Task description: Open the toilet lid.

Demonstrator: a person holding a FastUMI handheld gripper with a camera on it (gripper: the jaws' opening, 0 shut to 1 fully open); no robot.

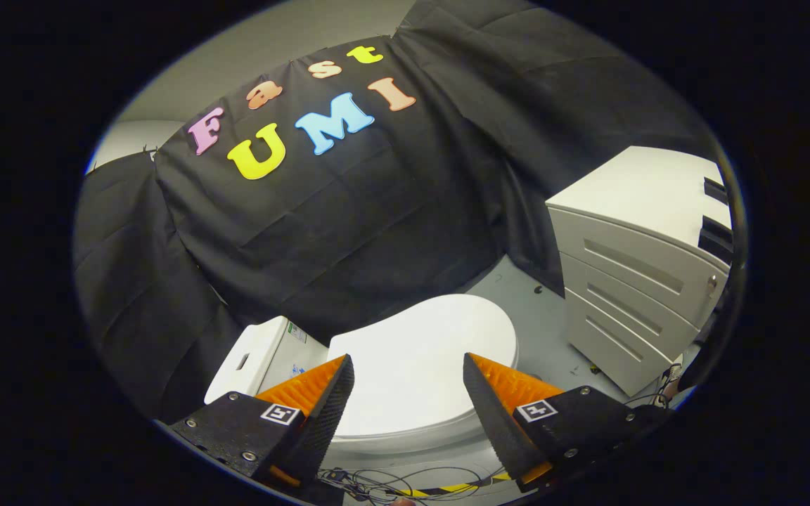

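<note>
A white toilet stands below and just ahead of my fingers, its lid [419,358] lying flat and closed over the bowl. The white tank [250,358] rises behind the lid on the left, against the black cloth wall. My gripper [408,367] hovers above the lid, open, with the lid's surface showing in the wide gap between the two fingertips. Neither finger touches the lid.
A white drawer cabinet [637,267] stands to the right of the toilet on the grey floor [538,330]. Loose cables [391,481] and a yellow-black striped tape lie on the floor beneath the fingers. Black cloth [349,225] closes off the back and left.
</note>
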